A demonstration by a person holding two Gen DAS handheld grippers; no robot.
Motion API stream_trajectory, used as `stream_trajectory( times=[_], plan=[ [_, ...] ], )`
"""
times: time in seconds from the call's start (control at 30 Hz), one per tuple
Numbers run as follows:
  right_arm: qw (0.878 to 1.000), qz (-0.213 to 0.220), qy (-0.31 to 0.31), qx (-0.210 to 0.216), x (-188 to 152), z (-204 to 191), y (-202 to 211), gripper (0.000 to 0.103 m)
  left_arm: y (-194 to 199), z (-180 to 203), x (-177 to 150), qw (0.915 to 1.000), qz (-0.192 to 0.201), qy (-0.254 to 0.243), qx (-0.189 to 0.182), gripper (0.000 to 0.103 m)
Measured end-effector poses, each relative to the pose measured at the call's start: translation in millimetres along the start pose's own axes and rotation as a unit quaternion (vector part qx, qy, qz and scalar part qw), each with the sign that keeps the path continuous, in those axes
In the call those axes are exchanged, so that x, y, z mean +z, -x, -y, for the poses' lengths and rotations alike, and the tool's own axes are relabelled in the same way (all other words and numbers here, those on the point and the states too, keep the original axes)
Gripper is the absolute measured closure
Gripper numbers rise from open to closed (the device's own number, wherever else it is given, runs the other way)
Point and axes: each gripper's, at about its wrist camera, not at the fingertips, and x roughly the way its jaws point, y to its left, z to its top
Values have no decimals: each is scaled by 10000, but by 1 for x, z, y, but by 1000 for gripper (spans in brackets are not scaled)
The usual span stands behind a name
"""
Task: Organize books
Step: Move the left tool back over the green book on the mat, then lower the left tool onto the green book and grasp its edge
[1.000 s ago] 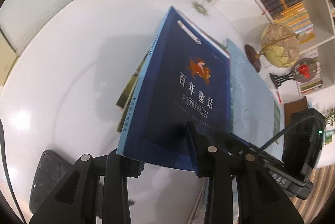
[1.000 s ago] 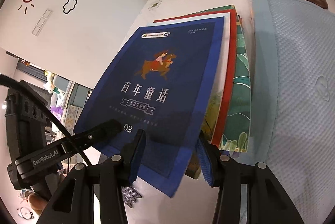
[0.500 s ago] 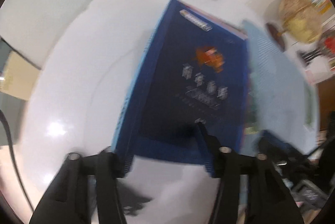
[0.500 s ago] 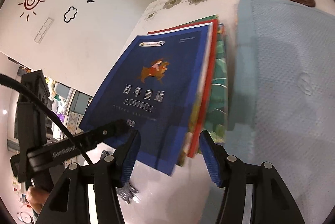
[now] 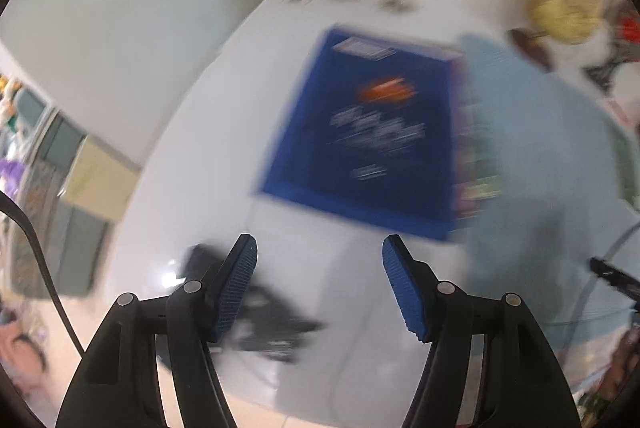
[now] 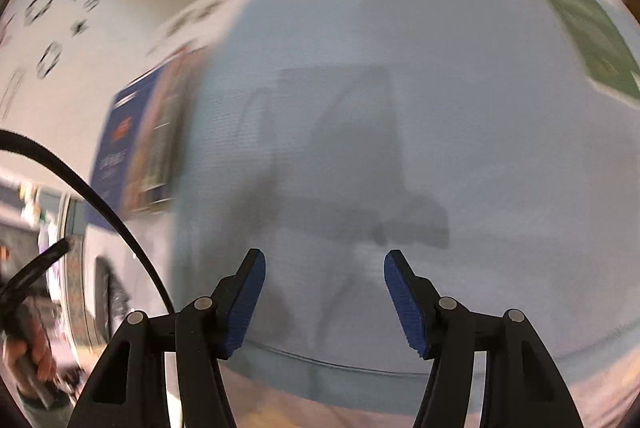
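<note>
A dark blue book [image 5: 372,124] lies flat on top of a stack of books on the white table [image 5: 224,132], blurred by motion. My left gripper [image 5: 320,260] is open and empty, pulled back in front of the book's near edge. In the right wrist view the blue book [image 6: 116,144] and the stack's edge [image 6: 160,132] show at the left. My right gripper [image 6: 324,272] is open and empty above the light blue mat [image 6: 420,116]. A green book [image 6: 592,40] lies on the mat's far right.
The light blue mat [image 5: 532,164] lies right of the stack. A dark object [image 5: 256,312] lies on the table by my left finger. A globe [image 5: 564,8] stands at the back right. A cable [image 6: 100,204] crosses the left of the right wrist view.
Both grippers have let go of the blue book and pulled back. The book now lies flat on the stack. My right gripper has swung right over the mat.
</note>
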Motion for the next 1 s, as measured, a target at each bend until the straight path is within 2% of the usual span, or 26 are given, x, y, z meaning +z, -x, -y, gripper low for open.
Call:
stream_trajectory(
  times=[0.1, 0.13, 0.27, 0.37, 0.5, 0.57, 0.6, 0.7, 0.8, 0.9, 1.0],
  plan=[
    [9987, -9, -500, -91, 7, 59, 13, 43, 18, 74, 8, 9969, 320, -344, -633, 38],
    [9977, 66, -666, -87, 13, 84, 21, 43, 20, 98, 11, 9955, 340, -470, -746, 35],
    [9966, 259, -758, -176, 32, 147, 53, 43, 20, 208, 14, 9907, 318, -958, -914, 34],
    [9959, 413, -620, -514, 47, 201, 75, 41, 15, 298, 10, 9840, 221, -1249, -1252, 34],
    [9933, 531, -638, -800, 62, 274, 94, 39, -12, 395, 11, 9712, -121, -1268, -2016, 34],
    [9923, 486, -716, -890, 72, 305, 100, 39, -36, 433, 22, 9641, -407, -1001, -2425, 34],
    [9917, 486, -752, -918, 77, 318, 104, 39, -45, 445, 27, 9627, -488, -869, -2517, 35],
    [9906, 588, -792, -944, 93, 352, 120, 39, -63, 479, 42, 9632, -495, -687, -2550, 36],
    [9918, 539, -783, -857, 105, 368, 118, 39, -68, 507, 45, 9670, -393, -874, -2360, 36],
    [9946, 391, -639, -720, 122, 370, 104, 39, -76, 534, 45, 9677, -415, -1126, -2215, 36],
    [9964, 408, -328, -664, 141, 360, 90, 39, -86, 539, 51, 9720, -433, -998, -2082, 36]
  ],
)
